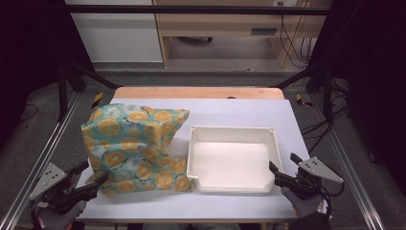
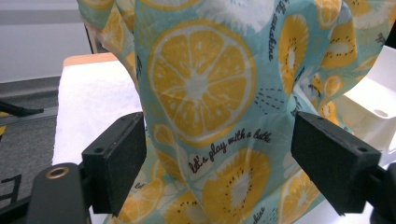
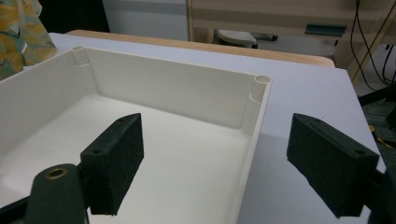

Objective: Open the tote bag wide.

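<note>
Approach step: left gripper [image 1: 91,179], jaws apart, at the citrus-print bag [image 1: 136,146] beside the white tray [image 1: 233,132]. Right gripper [image 1: 282,172], jaws apart, straddles the tray's near corner. Next move likely needs both closing.

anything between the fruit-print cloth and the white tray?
Nothing. In the high view the cloth lies right against the left wall of the tray; no gap is visible between them.

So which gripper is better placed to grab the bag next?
Left. The left gripper is open at the near corner of the bag, which shows between its jaws. The right gripper, also open, sits at the tray.
</note>
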Demonstrator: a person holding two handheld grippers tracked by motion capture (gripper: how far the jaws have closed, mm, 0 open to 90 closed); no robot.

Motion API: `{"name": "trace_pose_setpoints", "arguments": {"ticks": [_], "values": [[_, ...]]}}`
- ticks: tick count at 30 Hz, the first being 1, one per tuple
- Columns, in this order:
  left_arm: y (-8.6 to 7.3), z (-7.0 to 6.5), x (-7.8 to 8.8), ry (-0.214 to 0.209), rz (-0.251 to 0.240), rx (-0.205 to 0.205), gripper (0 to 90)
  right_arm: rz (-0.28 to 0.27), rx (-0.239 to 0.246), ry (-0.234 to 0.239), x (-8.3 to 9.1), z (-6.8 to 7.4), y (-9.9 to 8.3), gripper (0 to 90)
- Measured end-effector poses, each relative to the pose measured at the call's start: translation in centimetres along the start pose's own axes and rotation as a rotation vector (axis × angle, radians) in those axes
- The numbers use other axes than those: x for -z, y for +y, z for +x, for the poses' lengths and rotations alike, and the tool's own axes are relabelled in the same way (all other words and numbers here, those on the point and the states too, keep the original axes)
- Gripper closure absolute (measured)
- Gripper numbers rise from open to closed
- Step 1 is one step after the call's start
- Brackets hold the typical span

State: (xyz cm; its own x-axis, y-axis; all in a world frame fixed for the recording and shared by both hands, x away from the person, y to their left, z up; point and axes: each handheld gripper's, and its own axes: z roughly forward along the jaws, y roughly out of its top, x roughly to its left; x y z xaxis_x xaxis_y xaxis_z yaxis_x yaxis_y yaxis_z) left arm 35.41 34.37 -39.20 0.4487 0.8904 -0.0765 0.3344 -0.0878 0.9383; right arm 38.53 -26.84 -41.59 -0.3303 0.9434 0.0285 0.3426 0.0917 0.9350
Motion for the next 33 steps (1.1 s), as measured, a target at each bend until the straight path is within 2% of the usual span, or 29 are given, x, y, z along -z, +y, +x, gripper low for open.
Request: {"name": "trace_pose_setpoints", "arguments": {"ticks": [8, 15, 25, 33], "values": [[0.5, 0.1, 0.3, -0.006, -0.024, 0.007, 18.0, 0.008, -0.008, 0.018, 0.0, 0.4, 0.3, 21.4], [0.7, 0.0, 0.0, -0.013, -0.02, 0.003, 18.2, 0.003, 0.001, 0.05, -0.1, 1.1, 0.8, 22.4], [2.1, -0.2, -0.2, -0.014, -0.025, -0.025, 18.1, -0.02, 0.012, 0.085, 0.0, 2.4, 1.8, 22.3], [2.9, -0.2, -0.2, -0.02, -0.031, -0.036, 18.0, -0.017, 0.01, 0.08, -0.2, 3.2, 2.5, 23.6]]}}
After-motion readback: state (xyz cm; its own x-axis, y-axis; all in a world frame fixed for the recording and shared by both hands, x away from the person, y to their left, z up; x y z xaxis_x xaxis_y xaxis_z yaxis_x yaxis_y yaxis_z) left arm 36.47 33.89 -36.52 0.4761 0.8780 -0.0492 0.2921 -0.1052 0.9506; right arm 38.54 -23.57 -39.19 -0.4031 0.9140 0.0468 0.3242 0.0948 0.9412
